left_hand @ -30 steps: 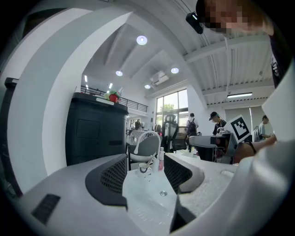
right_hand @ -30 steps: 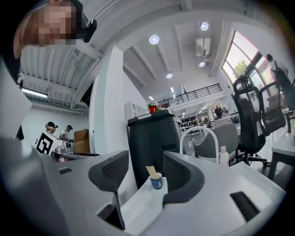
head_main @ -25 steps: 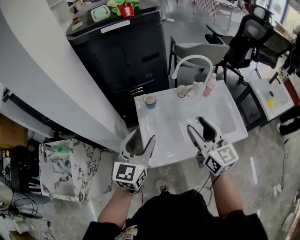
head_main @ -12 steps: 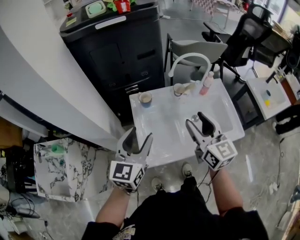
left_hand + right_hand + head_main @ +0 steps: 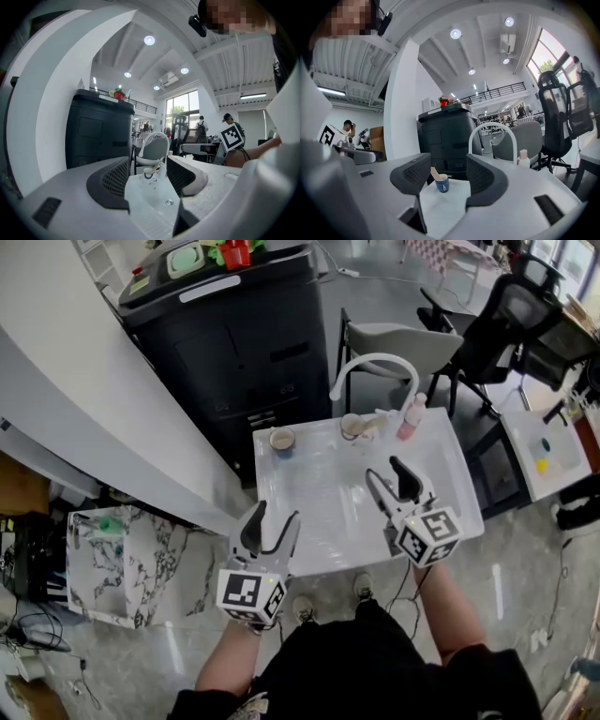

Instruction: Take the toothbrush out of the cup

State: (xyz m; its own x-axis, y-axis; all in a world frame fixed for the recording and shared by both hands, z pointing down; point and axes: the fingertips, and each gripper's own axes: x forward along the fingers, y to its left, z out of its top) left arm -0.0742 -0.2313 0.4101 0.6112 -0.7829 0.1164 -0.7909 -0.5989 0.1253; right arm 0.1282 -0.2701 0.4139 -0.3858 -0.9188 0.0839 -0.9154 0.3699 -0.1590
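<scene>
My left tongs (image 5: 275, 518) and right tongs (image 5: 384, 471) both gape empty over the basin (image 5: 319, 521). Beyond stand two cups: a blue cup (image 5: 281, 440), and a clear cup (image 5: 352, 427) holding one toothbrush (image 5: 373, 422), beside one pink bottle (image 5: 409, 418).

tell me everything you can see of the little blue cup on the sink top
The blue cup is small, with a pale mark on its side and a light tan rim. It stands upright at the back left corner of the white sink top, the black cabinet behind it. A tan piece sticks up from it, leaning sideways; what it is cannot be told. Nothing else touches it. The open tongs of the right gripper are aimed at it from a distance.
</scene>
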